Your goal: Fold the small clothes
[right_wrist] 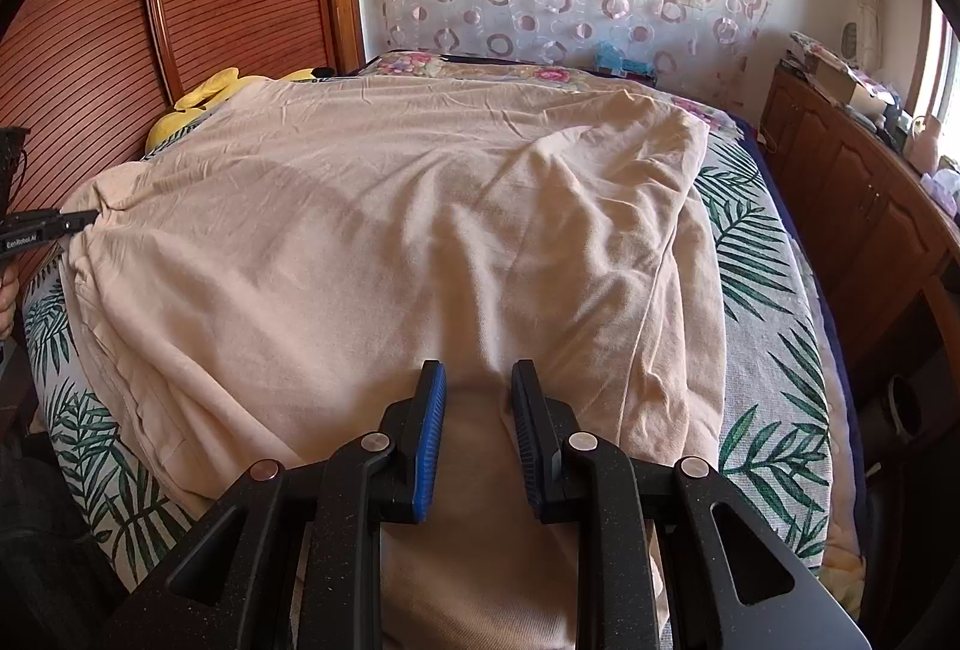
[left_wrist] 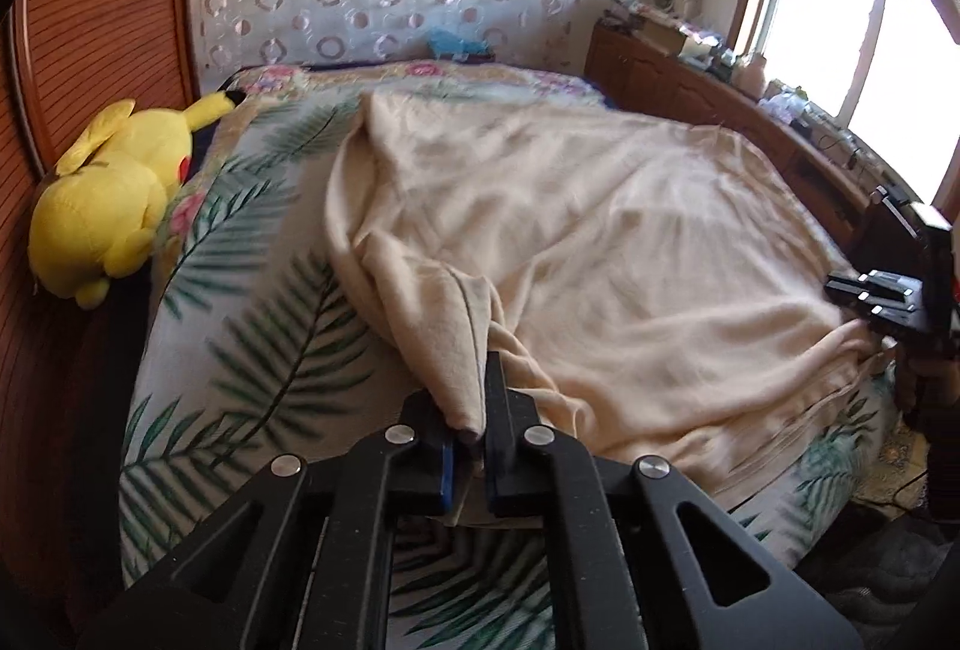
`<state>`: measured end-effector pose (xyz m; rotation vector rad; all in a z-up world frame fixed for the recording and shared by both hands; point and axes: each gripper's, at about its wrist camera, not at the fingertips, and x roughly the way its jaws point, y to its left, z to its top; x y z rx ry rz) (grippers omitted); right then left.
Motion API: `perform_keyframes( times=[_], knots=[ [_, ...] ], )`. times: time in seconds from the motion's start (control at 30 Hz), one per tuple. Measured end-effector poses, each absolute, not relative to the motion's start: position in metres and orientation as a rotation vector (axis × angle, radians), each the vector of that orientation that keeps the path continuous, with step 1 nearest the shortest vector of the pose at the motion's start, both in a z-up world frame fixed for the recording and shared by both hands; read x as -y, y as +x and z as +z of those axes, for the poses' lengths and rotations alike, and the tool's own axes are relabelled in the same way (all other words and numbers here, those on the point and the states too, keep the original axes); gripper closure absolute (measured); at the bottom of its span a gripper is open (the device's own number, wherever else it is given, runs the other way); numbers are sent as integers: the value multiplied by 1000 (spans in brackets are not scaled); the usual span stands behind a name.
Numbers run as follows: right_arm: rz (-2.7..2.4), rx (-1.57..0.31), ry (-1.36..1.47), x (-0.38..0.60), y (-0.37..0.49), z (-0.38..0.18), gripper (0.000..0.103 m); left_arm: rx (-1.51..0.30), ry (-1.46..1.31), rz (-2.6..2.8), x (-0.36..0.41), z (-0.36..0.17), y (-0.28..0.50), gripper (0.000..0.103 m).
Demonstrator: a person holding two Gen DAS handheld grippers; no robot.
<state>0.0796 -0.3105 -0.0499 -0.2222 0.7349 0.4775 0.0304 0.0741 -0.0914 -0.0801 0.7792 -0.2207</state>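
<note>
1. Cloth lay spread over most of the bed (right_wrist: 774,290): a cream garment (right_wrist: 420,230), wrinkled but largely flat, on a leaf-printed cover.
2. The left gripper (left_wrist: 474,392) had its fingers pressed together on a bunched fold at the garment's near left corner, and that fold rose off the cover in a small peak toward the tool.
3. The right gripper (right_wrist: 477,380) sat over the near edge of the garment with its fingers a little apart; cloth filled the gap between them, though it was hard to tell whether the pads actually pinched it or only rested on top.
4. In the right wrist view the left gripper showed at the far left, at the garment's bunched corner; in the left wrist view the right gripper showed at the right edge of the bed.
5. Progress looked early: no crease had been laid and no part of the garment was doubled over itself. One corner was taken up; the folds themselves were all left to do.
6. A yellow plush toy (left_wrist: 114,206) lay on the left, clear of the garment.
</note>
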Motion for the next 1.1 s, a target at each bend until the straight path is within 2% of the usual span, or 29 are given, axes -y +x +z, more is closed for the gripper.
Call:
perform_keyframes(
  times=[0.4, 0.77, 1.1],
  knots=[
    [483, -736, -204, 311, 80, -50, 79, -627, -32, -461, 20, -27, 62, 96],
    [470, -737, -163, 317, 82, -50, 79, -561, 17, -628, 84, 11, 67, 96],
    [351, -609, -128, 366, 45, -9, 79, -583, 87, -801, 158, 26, 68, 96]
  ],
)
